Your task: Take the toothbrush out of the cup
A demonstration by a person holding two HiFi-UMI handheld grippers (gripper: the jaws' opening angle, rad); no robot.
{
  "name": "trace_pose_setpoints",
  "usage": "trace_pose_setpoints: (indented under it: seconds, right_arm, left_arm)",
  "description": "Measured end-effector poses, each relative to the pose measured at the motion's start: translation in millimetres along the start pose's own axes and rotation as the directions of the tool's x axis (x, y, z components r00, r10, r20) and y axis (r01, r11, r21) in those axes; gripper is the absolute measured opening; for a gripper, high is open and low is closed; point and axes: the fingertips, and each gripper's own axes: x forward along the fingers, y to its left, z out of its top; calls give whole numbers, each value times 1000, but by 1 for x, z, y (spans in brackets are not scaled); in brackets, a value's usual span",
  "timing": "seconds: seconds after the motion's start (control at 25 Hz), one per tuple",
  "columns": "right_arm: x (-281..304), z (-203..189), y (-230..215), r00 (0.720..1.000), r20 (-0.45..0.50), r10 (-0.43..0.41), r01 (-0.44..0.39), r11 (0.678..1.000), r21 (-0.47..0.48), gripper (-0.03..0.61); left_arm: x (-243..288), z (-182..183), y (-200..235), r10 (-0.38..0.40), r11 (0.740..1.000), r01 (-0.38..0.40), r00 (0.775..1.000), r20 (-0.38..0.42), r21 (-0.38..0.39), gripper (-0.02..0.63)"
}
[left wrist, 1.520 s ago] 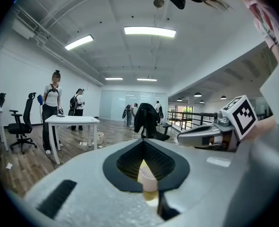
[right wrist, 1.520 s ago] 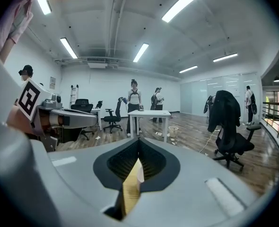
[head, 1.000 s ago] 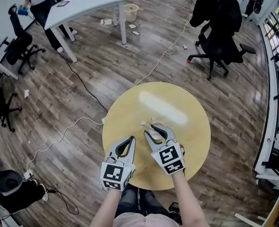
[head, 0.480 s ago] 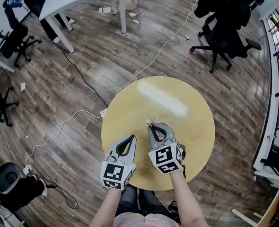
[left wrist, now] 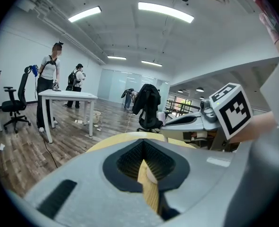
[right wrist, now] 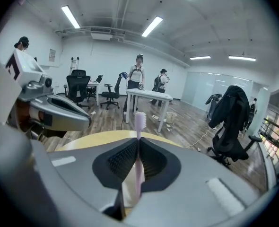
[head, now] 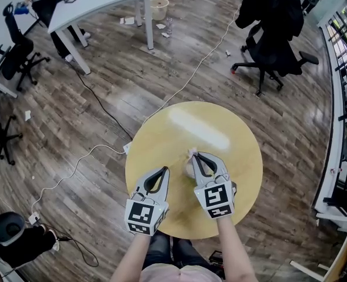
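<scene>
Left gripper [head: 163,173] jaws together, empty, held over the near side of the round table [head: 162,128], out of the way. Right gripper [right wrist: 138,141] jaws have just closed and clamp the pink toothbrush [right wrist: 139,119] by its handle, bristles up, for a straight lift. Its lower end seems to sit in the pale cup [head: 188,168].

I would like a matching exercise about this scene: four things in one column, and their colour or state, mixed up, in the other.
Things:
1. toothbrush
2. left tongs
3. right tongs
4. round table

Colour or state:
A. yellow wood
B. shut, nothing between them
C. pink
D. shut on the toothbrush

Pairs: 1-C, 2-B, 3-D, 4-A
</scene>
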Motion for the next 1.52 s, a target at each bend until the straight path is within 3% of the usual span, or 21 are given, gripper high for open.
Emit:
trace_pose_setpoints:
  seconds: [0.28,0.76,1.0,1.4,1.52]
  right_arm:
    - [-54,44,-29,983,172,-56,28,987,160,20]
    - [-158,95,-14,921,378,-98,11,974,227,20]
    - [-194,100,0,904,413,-112,17,973,228,20]
    - [-234,84,8,894,418,-161,56,966,252,20]
    - [-239,82,8,886,429,-175,54,959,279,20]
  left_arm:
    - [-18,46,-21,-20,998,15,996,84,60,-3]
    - [-84,123,-66,-79,987,36,957,278,155,-3]
    - [-114,140,-84,-101,976,28,937,333,216,-3]
    - [-146,148,-99,-95,968,-6,917,389,251,-3]
    - [-151,154,-106,-108,969,-3,896,430,249,-3]
